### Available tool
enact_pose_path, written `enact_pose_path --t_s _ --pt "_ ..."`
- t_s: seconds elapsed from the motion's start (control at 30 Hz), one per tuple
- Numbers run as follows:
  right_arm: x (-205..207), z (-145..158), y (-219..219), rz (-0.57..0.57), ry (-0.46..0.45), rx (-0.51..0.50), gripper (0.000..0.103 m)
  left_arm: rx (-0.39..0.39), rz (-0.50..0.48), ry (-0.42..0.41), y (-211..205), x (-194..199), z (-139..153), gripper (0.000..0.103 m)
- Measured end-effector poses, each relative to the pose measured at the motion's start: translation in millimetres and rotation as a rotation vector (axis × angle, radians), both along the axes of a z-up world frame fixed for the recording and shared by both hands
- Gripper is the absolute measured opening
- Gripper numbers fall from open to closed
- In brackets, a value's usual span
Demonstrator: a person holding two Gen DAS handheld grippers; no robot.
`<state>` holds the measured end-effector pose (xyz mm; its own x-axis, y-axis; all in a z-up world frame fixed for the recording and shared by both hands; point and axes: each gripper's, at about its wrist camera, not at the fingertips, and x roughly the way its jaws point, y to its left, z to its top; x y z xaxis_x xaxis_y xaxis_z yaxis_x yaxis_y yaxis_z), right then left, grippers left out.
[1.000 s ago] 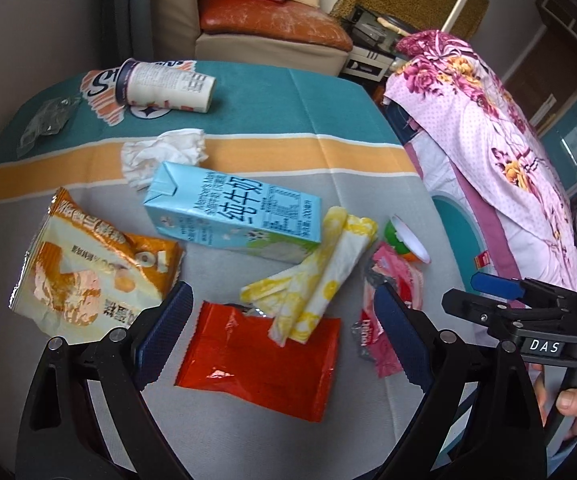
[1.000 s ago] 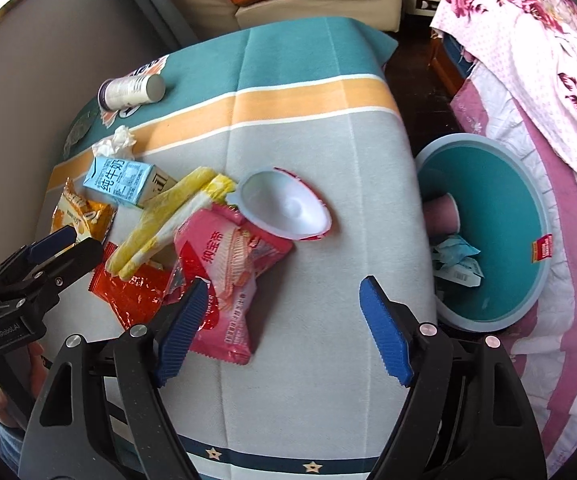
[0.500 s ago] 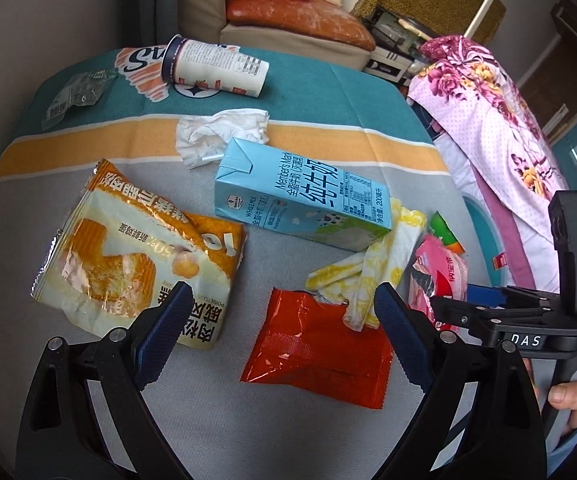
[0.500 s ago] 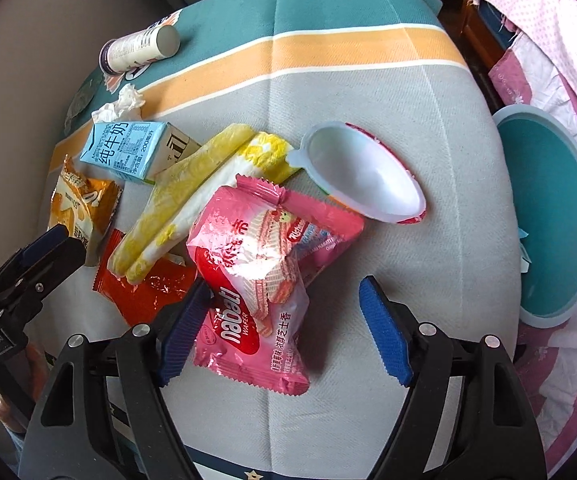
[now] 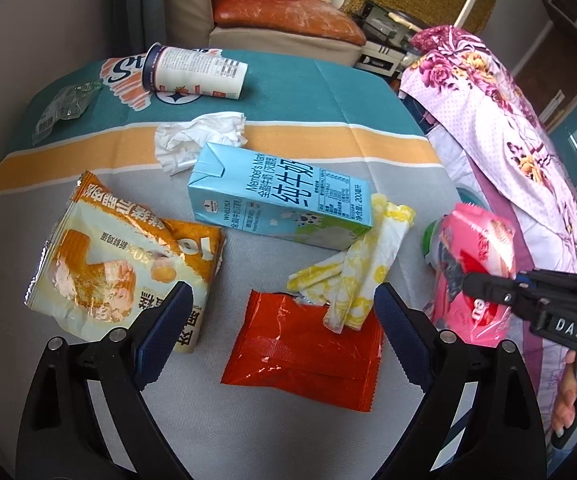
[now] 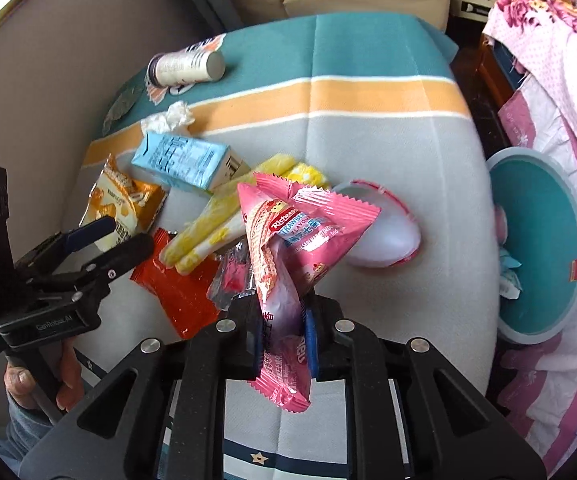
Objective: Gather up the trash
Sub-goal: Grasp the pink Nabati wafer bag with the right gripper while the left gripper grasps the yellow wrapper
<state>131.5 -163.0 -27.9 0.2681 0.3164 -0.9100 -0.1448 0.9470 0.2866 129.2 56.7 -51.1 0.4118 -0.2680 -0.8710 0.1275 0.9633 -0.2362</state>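
**A:** Where is the pink wafer wrapper (image 6: 288,256), and what has it?

**B:** The right claw (image 6: 282,340) is clenched on its lower half, and the wrapper stands up crumpled between the blue pads, lifted off the worktop (image 6: 388,152). Its bottom edge hangs below the fingers. In the left wrist view the same wrapper (image 5: 476,264) shows at the right edge, partly covered by the right claw's black fingers.

**A:** And the left claw?

**B:** The left claw (image 5: 278,330) is released, jaws wide apart, above a red packet (image 5: 308,352) lying flat. It grips nothing.

**A:** What is hard to see?

**B:** A white plastic cup (image 6: 384,236) lies on its side behind the pink wrapper, mostly hidden. A yellow wrapper (image 5: 360,268) overlaps the red packet's top edge and leans against a blue milk carton (image 5: 280,204). An orange snack bag (image 5: 124,256) is partly covered by the left claw's left finger. Further back lie a crumpled tissue (image 5: 196,136), a tipped paper cup (image 5: 194,72) and a clear film scrap (image 5: 64,108), which is faint.

**A:** Is there a bin?

**B:** A teal bin (image 6: 544,256) stands beside the worktop to the right; the worktop's edge hides part of its contents.
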Motion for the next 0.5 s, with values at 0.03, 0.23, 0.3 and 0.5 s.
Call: enact_pose_path --t_s 0.03,0.23,0.3,0.5 --pt "1.4 3.3 -7.3 -0.017 -0.008 -0.001 0.015 0.004 -0.009 -0.002 -4.9 1.5 0.4 0.092" --pt "3.4 6.0 -51.1 -0.105 -0.02 0.006 0.015 0.015 -0.079 0.005 -39.2 12.1 -8.2 0.092" --pt "3.9 3.2 -61.7 -0.125 -0.016 0.012 0.015 0.021 -0.096 0.015 -48.5 16.4 -13.7 0.087" --pt "6.2 -2.9 -79.8 -0.158 -0.009 0.035 0.015 0.092 -0.142 0.034 -75.2 25.1 -30.2 0.075"
